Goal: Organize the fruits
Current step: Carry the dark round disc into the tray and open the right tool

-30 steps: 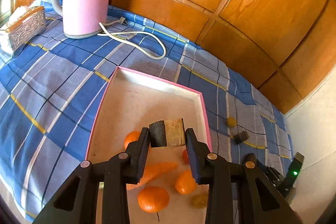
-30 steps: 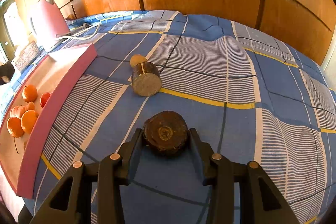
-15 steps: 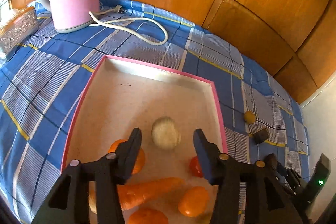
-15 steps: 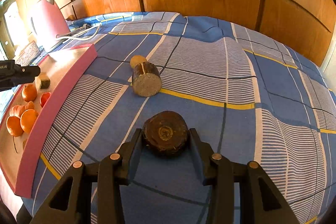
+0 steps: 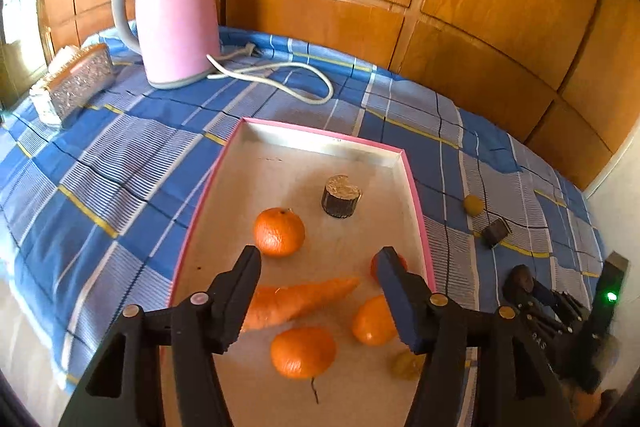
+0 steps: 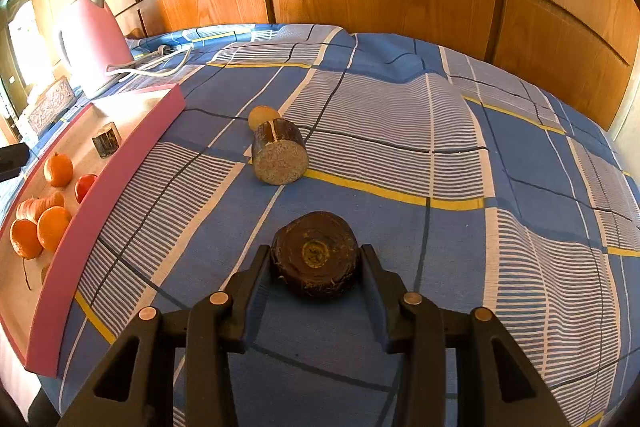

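Released stub beside three oranges

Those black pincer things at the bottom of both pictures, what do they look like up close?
Each is a matte black plastic claw. The left gripper and right gripper each have two angular arms joined by round silvery rivets, ending in flat fingers with bluish pads on the inner faces. No cables, hands or sleeves show on either.
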The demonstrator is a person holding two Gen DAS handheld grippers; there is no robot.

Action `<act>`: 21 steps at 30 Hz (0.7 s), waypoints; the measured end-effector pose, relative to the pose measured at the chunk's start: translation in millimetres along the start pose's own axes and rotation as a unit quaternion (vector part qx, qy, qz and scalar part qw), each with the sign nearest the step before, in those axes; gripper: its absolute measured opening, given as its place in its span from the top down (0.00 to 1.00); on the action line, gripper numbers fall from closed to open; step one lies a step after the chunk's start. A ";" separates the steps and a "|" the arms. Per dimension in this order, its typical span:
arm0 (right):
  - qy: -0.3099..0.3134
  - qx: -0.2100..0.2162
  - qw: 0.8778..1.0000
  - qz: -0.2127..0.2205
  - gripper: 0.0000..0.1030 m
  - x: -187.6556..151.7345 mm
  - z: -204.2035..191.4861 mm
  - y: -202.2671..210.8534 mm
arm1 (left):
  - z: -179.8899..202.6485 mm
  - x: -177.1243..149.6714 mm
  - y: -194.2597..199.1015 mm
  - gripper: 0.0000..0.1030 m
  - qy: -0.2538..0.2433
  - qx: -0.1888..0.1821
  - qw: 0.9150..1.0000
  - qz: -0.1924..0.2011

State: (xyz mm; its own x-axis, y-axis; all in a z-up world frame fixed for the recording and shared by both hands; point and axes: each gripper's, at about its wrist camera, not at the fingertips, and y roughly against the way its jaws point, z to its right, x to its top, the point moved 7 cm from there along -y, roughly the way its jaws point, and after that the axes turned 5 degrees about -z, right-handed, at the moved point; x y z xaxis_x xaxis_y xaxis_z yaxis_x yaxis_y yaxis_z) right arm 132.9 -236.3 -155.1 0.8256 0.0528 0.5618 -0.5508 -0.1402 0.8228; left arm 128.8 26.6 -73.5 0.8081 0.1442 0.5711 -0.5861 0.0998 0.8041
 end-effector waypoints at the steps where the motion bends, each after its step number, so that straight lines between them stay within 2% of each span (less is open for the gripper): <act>1: 0.001 -0.001 1.000 0.000 0.58 0.1 -0.1 0.0 | 0.4 -2.3 4.7 0.40 -0.003 0.001 1.000 0.005; 9: 0.008 -0.011 1.000 0.001 0.58 0.3 -0.9 0.4 | 3.5 -12.8 25.3 0.37 -0.019 0.004 1.000 0.023; 21: 0.017 -0.026 1.000 0.001 0.58 0.4 -3.2 0.8 | 3.5 -26.4 33.1 0.36 -0.018 -0.005 1.000 0.022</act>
State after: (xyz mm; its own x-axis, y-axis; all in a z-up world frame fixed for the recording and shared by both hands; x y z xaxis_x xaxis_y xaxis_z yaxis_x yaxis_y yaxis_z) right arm 132.4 -233.2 -153.9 0.8201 0.0857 0.5658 -0.5593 -0.0894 0.8241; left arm 88.3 22.7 -61.4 0.7835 0.1138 0.6109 -0.6209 0.1034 0.7771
